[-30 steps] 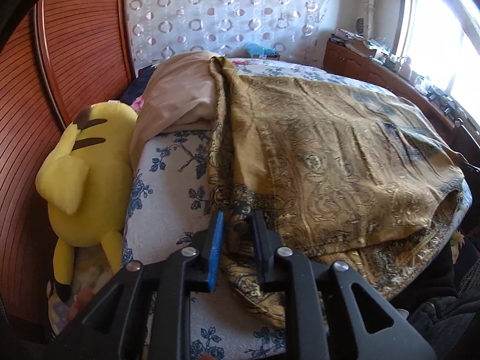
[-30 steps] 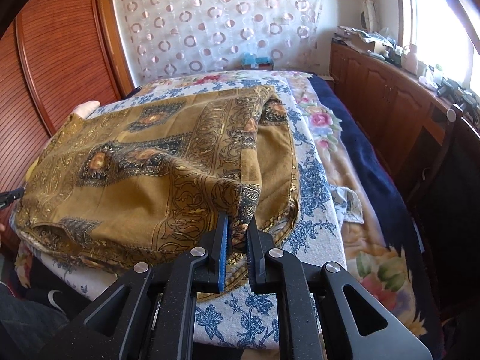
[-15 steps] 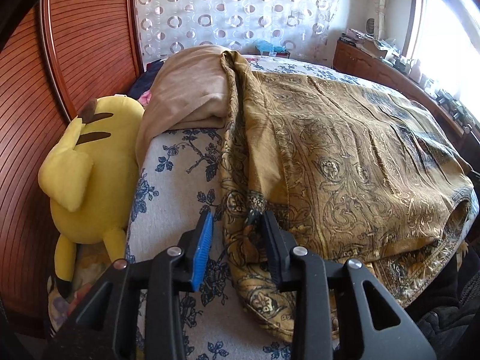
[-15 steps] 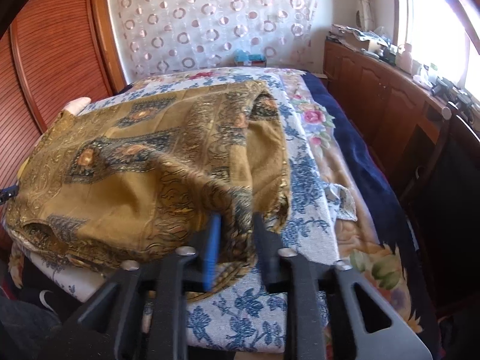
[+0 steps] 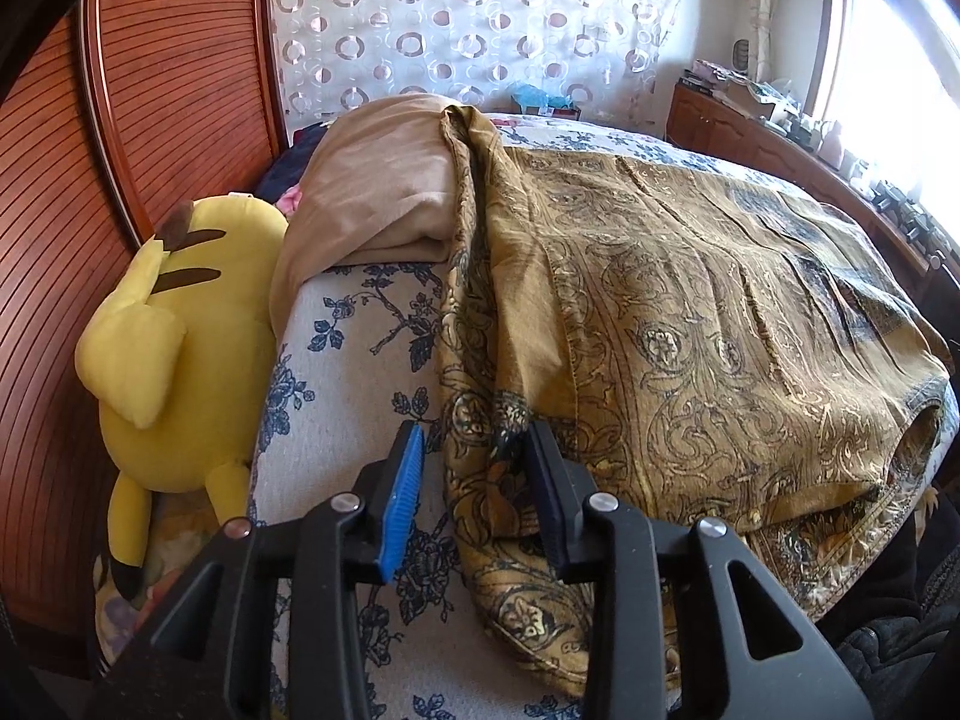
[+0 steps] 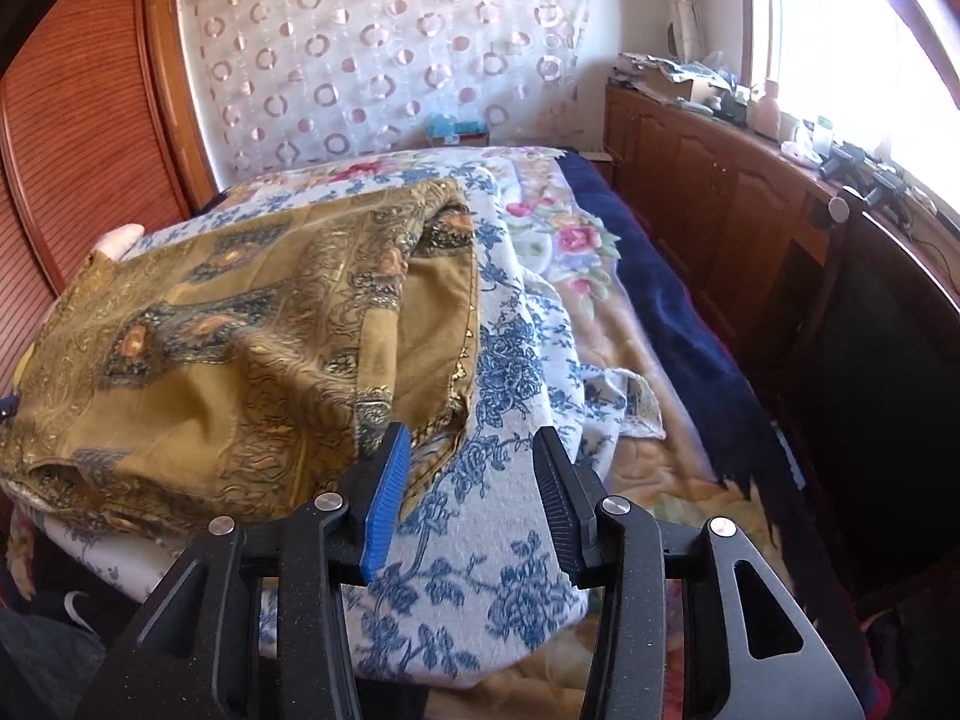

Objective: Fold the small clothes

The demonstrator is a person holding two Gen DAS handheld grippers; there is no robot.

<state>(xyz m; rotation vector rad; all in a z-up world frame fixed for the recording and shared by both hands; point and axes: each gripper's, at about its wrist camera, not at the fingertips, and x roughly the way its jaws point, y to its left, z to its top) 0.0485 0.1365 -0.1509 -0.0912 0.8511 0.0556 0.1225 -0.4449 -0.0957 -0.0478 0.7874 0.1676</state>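
A mustard-gold patterned garment [image 5: 690, 324] lies spread on a white bedcover with blue flowers [image 5: 354, 372]. In the left wrist view my left gripper [image 5: 474, 438] is open, its jaws either side of the garment's near left edge, which rests on the bed. In the right wrist view the same garment [image 6: 240, 348] lies to the left, and my right gripper [image 6: 471, 438] is open and empty, just right of the garment's near corner, over the bedcover [image 6: 516, 372].
A yellow plush toy [image 5: 174, 348] leans against the wooden headboard [image 5: 60, 192] at the left. A tan pillow [image 5: 372, 180] lies at the garment's far end. A navy floral blanket [image 6: 660, 276] and wooden cabinets [image 6: 720, 192] lie to the right.
Both grippers opened and let go of the garment's edge. The cloth dropped onto the bed, and the right gripper pulled back to the right of it.
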